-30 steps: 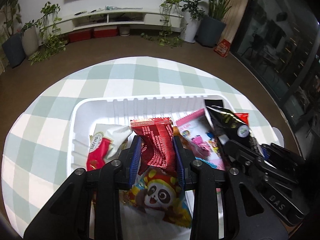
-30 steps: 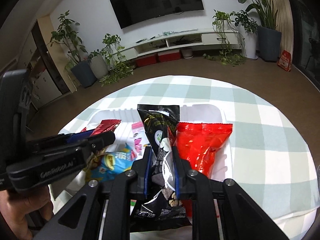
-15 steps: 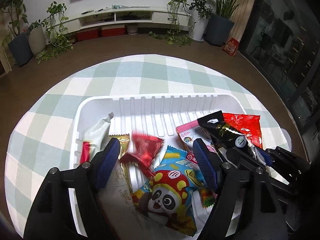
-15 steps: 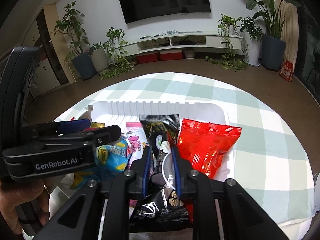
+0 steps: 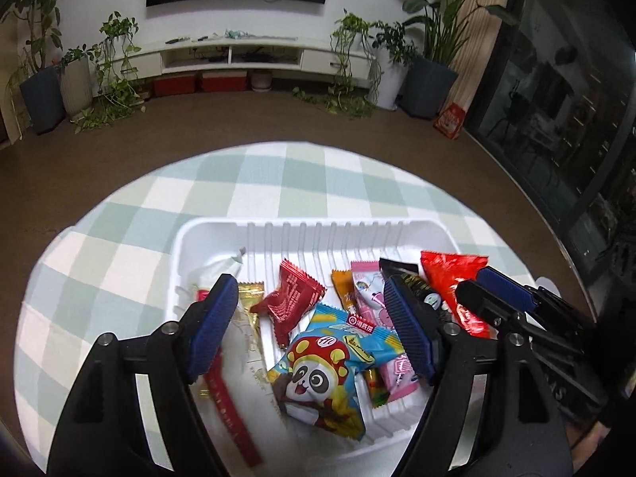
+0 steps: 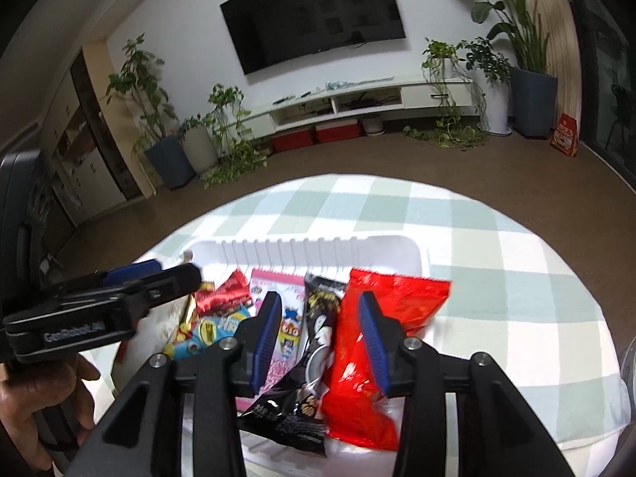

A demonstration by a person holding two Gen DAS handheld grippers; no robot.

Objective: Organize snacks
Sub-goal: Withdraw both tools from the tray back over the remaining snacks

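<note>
A white ribbed tray (image 5: 318,234) on the round checked table holds several snack packs. My left gripper (image 5: 310,306) is open above the tray, over a dark red pack (image 5: 292,304) and a blue panda pack (image 5: 326,361). A white pack (image 5: 216,272) and a gold pack (image 5: 250,298) lie at the left, a pink pack (image 5: 369,294) right of centre. My right gripper (image 6: 318,318) is open above a black pack (image 6: 314,357) lying in the tray (image 6: 381,246) next to a bright red pack (image 6: 381,318).
The tray sits on a round table with a green and white checked cloth (image 5: 278,175). Beyond it are brown floor, potted plants (image 5: 43,87), a low white TV shelf (image 5: 234,55) and a dark glass wall (image 5: 556,99) at the right.
My left gripper opened and let the dark red pack drop into the tray, then drew back. My right gripper opened and let go of the black pack, which now lies in the tray.
</note>
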